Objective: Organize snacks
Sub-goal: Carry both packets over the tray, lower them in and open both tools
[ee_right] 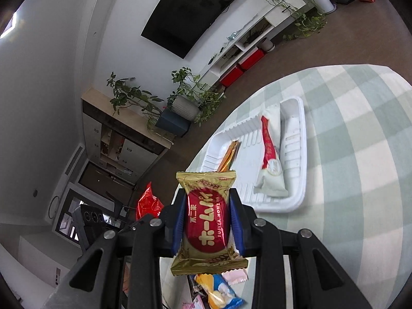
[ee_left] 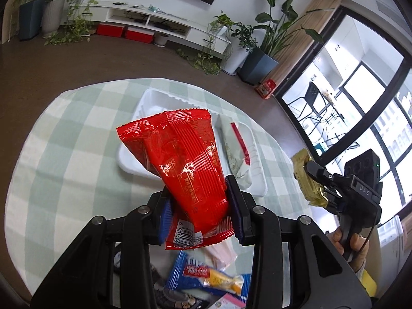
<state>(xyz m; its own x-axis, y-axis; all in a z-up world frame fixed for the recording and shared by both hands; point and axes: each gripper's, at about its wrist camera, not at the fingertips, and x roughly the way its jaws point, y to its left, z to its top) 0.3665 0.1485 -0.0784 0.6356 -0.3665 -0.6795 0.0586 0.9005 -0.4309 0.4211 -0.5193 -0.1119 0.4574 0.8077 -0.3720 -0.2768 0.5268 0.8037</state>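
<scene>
While the left gripper point(ee_left: 199, 200) has its blue pads clamped on the lower part of a red snack packet point(ee_left: 180, 159), we see that packet standing up and leaning away from the camera, its barcode end hanging below the jaws. Our right gripper point(ee_right: 207, 221) is closed the same way on a gold snack packet point(ee_right: 207, 219) with a red oval label, held upright, its crimped ends sticking out above and below the pads. From the left wrist view we can also spot the right gripper off to the right, with the gold packet in its fingers and a hand point(ee_left: 352, 244) around its handle. Beyond both packets lies a white tray point(ee_left: 128, 159) on the green-and-white checked tablecloth point(ee_left: 64, 128). In the tray we see a long white packet with a red stripe point(ee_right: 270, 159) lying along one compartment, and a slim orange packet point(ee_right: 229, 155) in the next compartment over, near the tray's far wall in the right wrist view. Below the grippers, near us, a loose heap of snacks rests on the cloth: a blue packet point(ee_left: 185, 273), a clear-wrapped yellow snack point(ee_left: 224, 282) lying on it, and a pale pink packet point(ee_left: 221, 255) just beside them. Farther off stand potted plants point(ee_left: 270, 38), a low white TV cabinet point(ee_left: 154, 18) and a dark screen point(ee_right: 190, 13) on the wall.
</scene>
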